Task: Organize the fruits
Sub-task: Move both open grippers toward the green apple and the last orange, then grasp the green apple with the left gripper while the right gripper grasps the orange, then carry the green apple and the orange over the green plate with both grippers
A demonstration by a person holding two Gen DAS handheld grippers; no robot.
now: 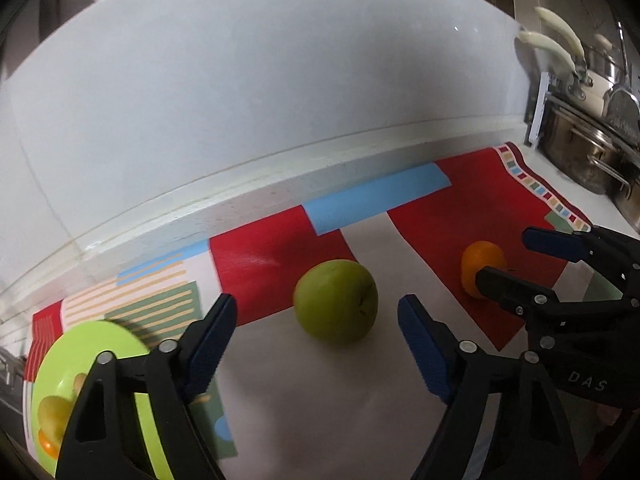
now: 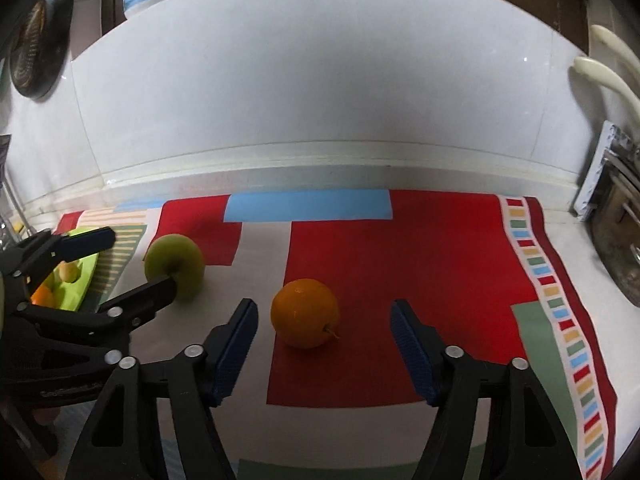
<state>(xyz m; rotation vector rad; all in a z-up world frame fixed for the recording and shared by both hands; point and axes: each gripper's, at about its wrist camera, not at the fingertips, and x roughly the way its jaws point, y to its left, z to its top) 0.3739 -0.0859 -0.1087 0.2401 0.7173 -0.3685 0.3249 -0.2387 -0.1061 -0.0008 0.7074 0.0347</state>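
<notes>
Closest in, the left gripper point(image 1: 316, 344) is spread wide, its blue-padded fingers point(image 1: 208, 344) apart with nothing between them, and the round, matte green apple point(image 1: 336, 300) sits dead ahead, just beyond the fingertips and centred in the gap. The apple rests on the pale panel of the red, blue and white patterned placemat point(image 1: 280, 252); being near-spherical it offers no long axis to line up with, so to my eye a straight push forward is all this grab needs.

Over on the right, same story: the right gripper point(image 2: 324, 344) is wide apart and empty, and the round, glossy orange point(image 2: 305, 313), little stem poking out towards the right pad, lies just in front of the tips, slightly left of the middle of the gap. Each gripper has its own fruit, then. The apple is the left's, the orange the right's, and I'd judge neither arm has cause to cross over.

Measured from the apple, the orange is to its right, well apart, and the lime-green plastic plate point(image 1: 120, 340) lies to its left, near the mat's edge, with a couple of yellowish and orange fruits on it. That plate looks like the likely destination, and the left gripper is the nearer one to it.
</notes>
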